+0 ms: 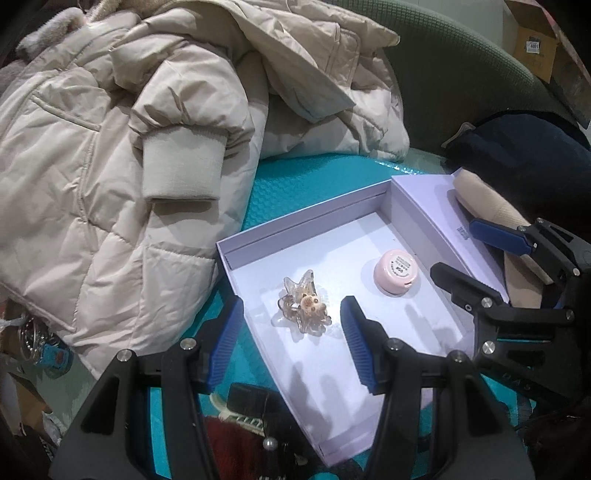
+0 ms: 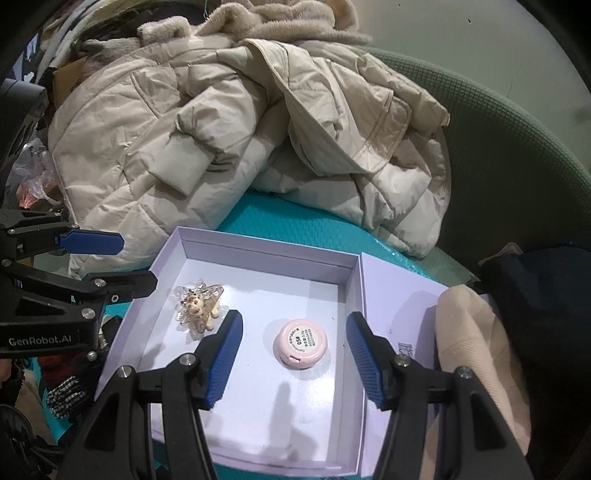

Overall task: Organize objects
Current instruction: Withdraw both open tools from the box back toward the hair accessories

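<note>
A pale plain wall point(image 2: 480, 33) fills the upper right of the right wrist frame above the curved back of a green upholstered chair point(image 2: 517, 155), a teal textured mat point(image 1: 314, 184) covers the surface at centre, and cardboard boxes point(image 1: 535, 48) sit in the left wrist frame's upper right corner.

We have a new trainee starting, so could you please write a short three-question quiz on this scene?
1. True or false: the pink round compact lies inside the lilac box.
2. Which item lies in the box beside the compact? A) hair claw clip B) scissors C) spoon
3. Is either the left hand-held gripper or the right hand-held gripper holding anything?

Key: 1 true; 2 A; 3 no, both stand open and empty.
</note>
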`<control>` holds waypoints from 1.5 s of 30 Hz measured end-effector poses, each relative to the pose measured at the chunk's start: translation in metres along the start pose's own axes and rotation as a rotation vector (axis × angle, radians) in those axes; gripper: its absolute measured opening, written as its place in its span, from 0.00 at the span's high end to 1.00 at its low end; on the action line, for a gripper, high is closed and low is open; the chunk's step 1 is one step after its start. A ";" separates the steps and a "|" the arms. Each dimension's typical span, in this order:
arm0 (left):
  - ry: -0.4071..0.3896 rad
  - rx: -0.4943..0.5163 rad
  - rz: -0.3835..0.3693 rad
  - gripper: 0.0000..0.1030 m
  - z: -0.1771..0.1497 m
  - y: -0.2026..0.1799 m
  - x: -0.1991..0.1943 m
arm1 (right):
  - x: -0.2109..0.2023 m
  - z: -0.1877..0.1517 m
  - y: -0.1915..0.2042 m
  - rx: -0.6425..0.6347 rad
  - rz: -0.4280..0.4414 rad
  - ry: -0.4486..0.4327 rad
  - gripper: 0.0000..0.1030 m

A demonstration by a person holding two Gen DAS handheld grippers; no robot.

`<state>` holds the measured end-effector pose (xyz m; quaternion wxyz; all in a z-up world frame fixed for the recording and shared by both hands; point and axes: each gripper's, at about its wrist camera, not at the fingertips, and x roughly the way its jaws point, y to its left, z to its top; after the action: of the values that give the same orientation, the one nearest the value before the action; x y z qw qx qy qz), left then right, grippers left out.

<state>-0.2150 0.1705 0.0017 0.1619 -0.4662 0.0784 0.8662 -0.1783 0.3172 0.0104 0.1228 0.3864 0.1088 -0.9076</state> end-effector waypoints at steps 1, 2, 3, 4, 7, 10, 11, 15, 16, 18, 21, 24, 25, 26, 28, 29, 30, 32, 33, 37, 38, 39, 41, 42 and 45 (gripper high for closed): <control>-0.006 0.000 0.003 0.49 -0.001 0.000 -0.004 | -0.003 0.000 0.001 -0.002 -0.001 -0.004 0.43; -0.011 0.000 0.005 0.49 -0.003 0.000 -0.009 | -0.006 0.000 0.002 -0.003 -0.002 -0.008 0.43; -0.015 0.000 0.006 0.49 -0.004 0.000 -0.012 | -0.010 -0.001 0.003 -0.004 -0.001 -0.013 0.43; -0.018 -0.002 0.008 0.49 -0.006 0.000 -0.016 | -0.013 -0.002 0.004 -0.005 0.000 -0.016 0.43; -0.025 -0.007 0.010 0.49 -0.013 0.001 -0.027 | -0.023 -0.004 0.009 -0.012 0.003 -0.024 0.43; -0.033 -0.013 0.018 0.49 -0.020 0.002 -0.038 | -0.032 -0.007 0.016 -0.022 0.011 -0.031 0.43; -0.036 -0.016 0.020 0.49 -0.023 0.002 -0.042 | -0.034 -0.008 0.018 -0.024 0.013 -0.031 0.43; -0.042 -0.027 0.027 0.49 -0.036 0.004 -0.055 | -0.046 -0.015 0.028 -0.036 0.026 -0.034 0.43; -0.043 -0.028 0.028 0.49 -0.039 0.004 -0.058 | -0.048 -0.017 0.030 -0.037 0.028 -0.036 0.43; -0.046 -0.034 0.029 0.49 -0.046 0.005 -0.064 | -0.055 -0.021 0.035 -0.042 0.036 -0.040 0.43; -0.050 -0.041 0.032 0.49 -0.058 0.005 -0.074 | -0.063 -0.028 0.042 -0.047 0.045 -0.039 0.43; -0.056 -0.050 0.036 0.49 -0.070 0.005 -0.083 | -0.070 -0.035 0.048 -0.050 0.055 -0.038 0.43; -0.058 -0.054 0.036 0.49 -0.074 0.005 -0.087 | -0.072 -0.037 0.050 -0.052 0.057 -0.037 0.43; -0.060 -0.057 0.036 0.49 -0.078 0.005 -0.090 | -0.074 -0.039 0.052 -0.053 0.059 -0.037 0.43; -0.064 -0.064 0.039 0.49 -0.086 0.005 -0.097 | -0.079 -0.043 0.057 -0.058 0.065 -0.037 0.43; -0.067 -0.069 0.041 0.49 -0.092 0.006 -0.101 | -0.082 -0.046 0.060 -0.062 0.070 -0.037 0.43; -0.067 -0.072 0.042 0.49 -0.097 0.006 -0.104 | -0.084 -0.048 0.062 -0.063 0.073 -0.036 0.43; -0.065 -0.077 0.043 0.49 -0.104 0.006 -0.109 | -0.088 -0.053 0.068 -0.066 0.083 -0.034 0.43; -0.065 -0.080 0.045 0.49 -0.109 0.006 -0.112 | -0.089 -0.055 0.070 -0.068 0.086 -0.034 0.43; -0.067 -0.105 0.046 0.49 -0.127 0.009 -0.122 | -0.097 -0.065 0.082 -0.085 0.105 -0.033 0.43; -0.067 -0.112 0.044 0.49 -0.132 0.010 -0.124 | -0.099 -0.067 0.084 -0.088 0.109 -0.032 0.43; -0.067 -0.120 0.043 0.49 -0.137 0.011 -0.127 | -0.100 -0.070 0.087 -0.094 0.117 -0.029 0.43; -0.069 -0.131 0.048 0.49 -0.145 0.013 -0.132 | -0.103 -0.075 0.092 -0.101 0.127 -0.026 0.43; -0.068 -0.138 0.052 0.49 -0.151 0.014 -0.135 | -0.104 -0.077 0.095 -0.105 0.135 -0.024 0.43; -0.065 -0.162 0.052 0.49 -0.165 0.018 -0.141 | -0.108 -0.084 0.102 -0.114 0.152 -0.025 0.43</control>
<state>-0.0205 0.0768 0.0275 0.1037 -0.4472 0.0147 0.8883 -0.0178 0.2604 0.0221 0.2147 0.3746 0.1293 -0.8927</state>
